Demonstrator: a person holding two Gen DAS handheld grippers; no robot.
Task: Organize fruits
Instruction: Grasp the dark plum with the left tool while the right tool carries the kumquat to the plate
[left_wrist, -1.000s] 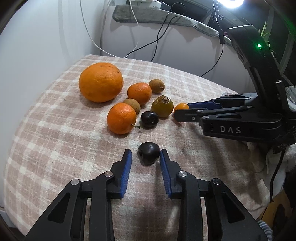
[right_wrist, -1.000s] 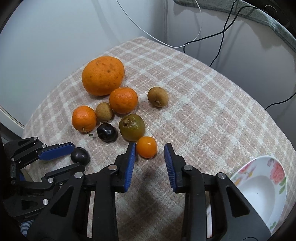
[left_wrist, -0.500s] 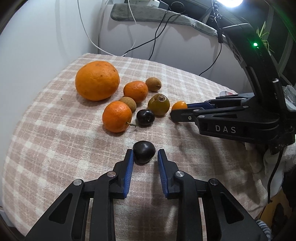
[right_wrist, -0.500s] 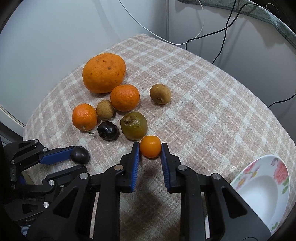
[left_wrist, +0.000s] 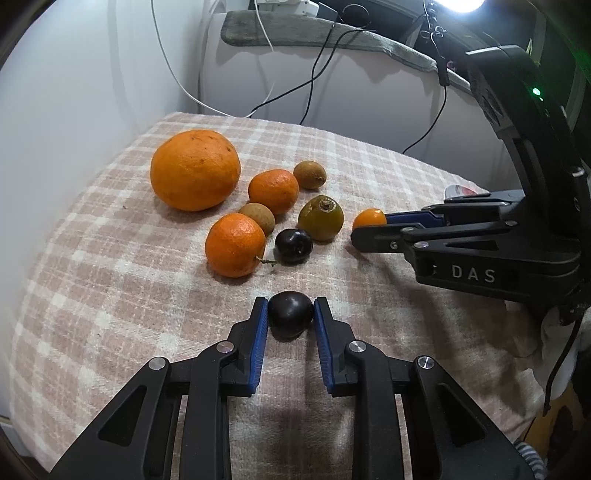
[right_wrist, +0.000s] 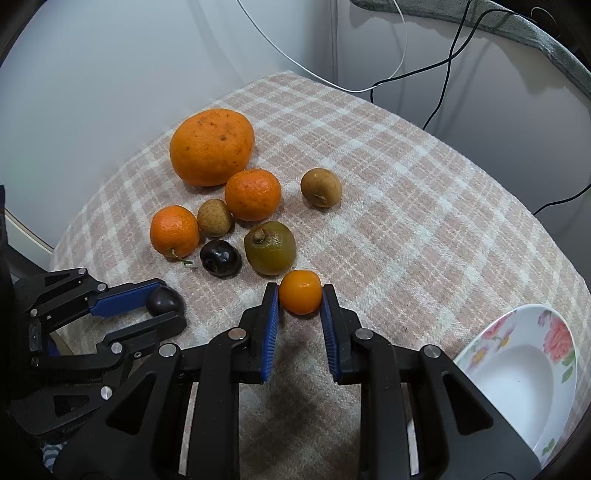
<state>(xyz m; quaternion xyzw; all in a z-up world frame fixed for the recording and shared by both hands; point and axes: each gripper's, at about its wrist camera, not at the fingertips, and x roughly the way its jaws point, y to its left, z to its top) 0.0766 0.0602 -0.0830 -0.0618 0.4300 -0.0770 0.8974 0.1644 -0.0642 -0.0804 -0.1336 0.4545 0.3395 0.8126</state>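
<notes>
Both grippers pinch fruit on the checked cloth (right_wrist: 424, 221).
My left gripper (left_wrist: 290, 317) clamps a dark plum (left_wrist: 290, 319) at lower centre; my right gripper (right_wrist: 300, 301) clamps a small orange fruit (right_wrist: 300, 296) mid-frame, beside the floral bowl (right_wrist: 554, 332).

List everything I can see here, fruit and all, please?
large orange: 1, orange, far left of the cloth
mandarins: 2, orange, beside it
brown fruits: 2, tan, mid-cloth
green fruit: 1, olive, centre
dark fruits: 2, near-black; one free, one gripped
small orange fruit: 1, orange, gripped
bowl: 1, white floral, right edge
checked cloth: 1, beige
cables: several, behind
left gripper: shut on a dark fruit
right gripper: shut on small orange fruit
</notes>
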